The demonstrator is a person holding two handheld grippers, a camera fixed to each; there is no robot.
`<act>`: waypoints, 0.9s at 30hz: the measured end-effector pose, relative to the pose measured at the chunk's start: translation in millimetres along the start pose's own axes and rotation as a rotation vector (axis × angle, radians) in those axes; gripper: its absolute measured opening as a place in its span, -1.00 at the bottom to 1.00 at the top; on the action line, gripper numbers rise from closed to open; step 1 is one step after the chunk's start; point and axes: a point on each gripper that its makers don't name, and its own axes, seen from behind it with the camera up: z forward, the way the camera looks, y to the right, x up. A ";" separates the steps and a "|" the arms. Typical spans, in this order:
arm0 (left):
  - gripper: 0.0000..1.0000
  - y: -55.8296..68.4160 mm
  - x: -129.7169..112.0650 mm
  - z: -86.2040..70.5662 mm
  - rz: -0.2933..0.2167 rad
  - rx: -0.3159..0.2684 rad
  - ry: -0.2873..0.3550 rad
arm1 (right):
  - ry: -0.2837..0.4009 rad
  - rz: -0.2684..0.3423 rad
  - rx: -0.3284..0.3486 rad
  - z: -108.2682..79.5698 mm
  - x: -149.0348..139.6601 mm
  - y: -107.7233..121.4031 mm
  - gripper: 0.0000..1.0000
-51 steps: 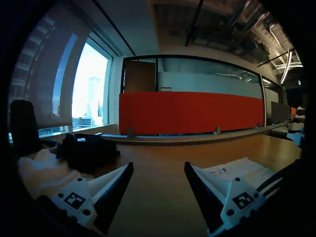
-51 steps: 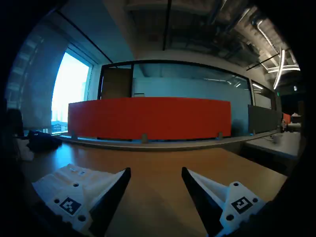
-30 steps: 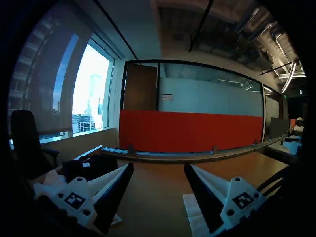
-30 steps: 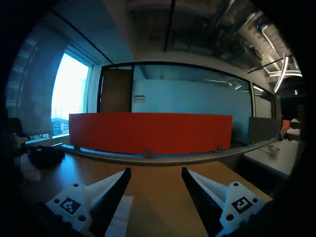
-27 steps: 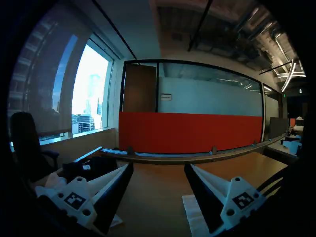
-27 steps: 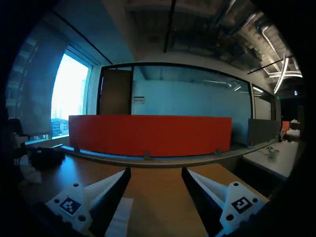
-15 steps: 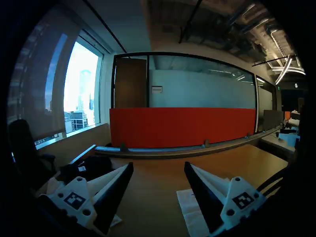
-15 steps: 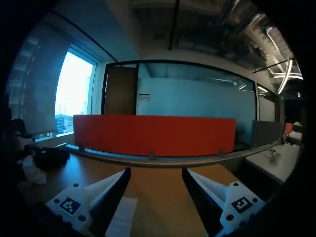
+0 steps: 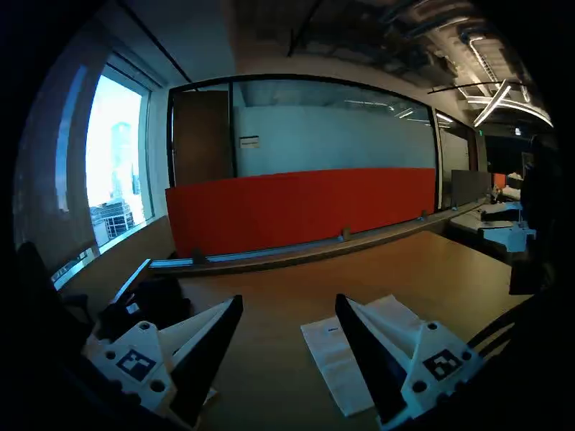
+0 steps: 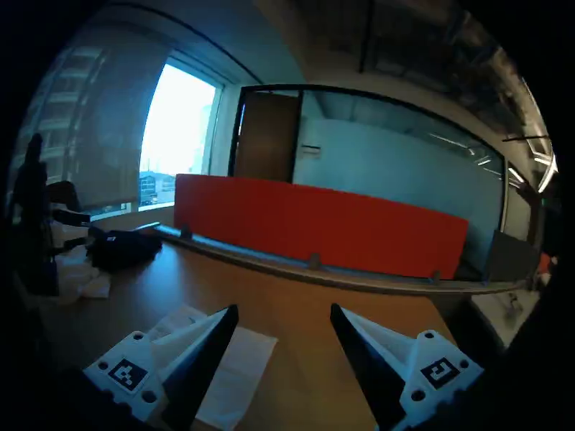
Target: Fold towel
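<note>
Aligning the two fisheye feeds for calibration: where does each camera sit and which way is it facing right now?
Left gripper view: rides the left hand-held gripper, low over the table, facing the red partition; its own two open fingers show, the towel beside the right one.
Right gripper view: rides the right hand-held gripper, facing the partition at an angle; its open fingers show, the towel by the left one.
Shared: towel, partition, dark bag.
</note>
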 end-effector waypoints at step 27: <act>0.91 66.3 -119.5 20.3 0.092 -0.188 -0.225 | -0.259 -0.091 0.209 9.4 -112.0 -45.7 1.00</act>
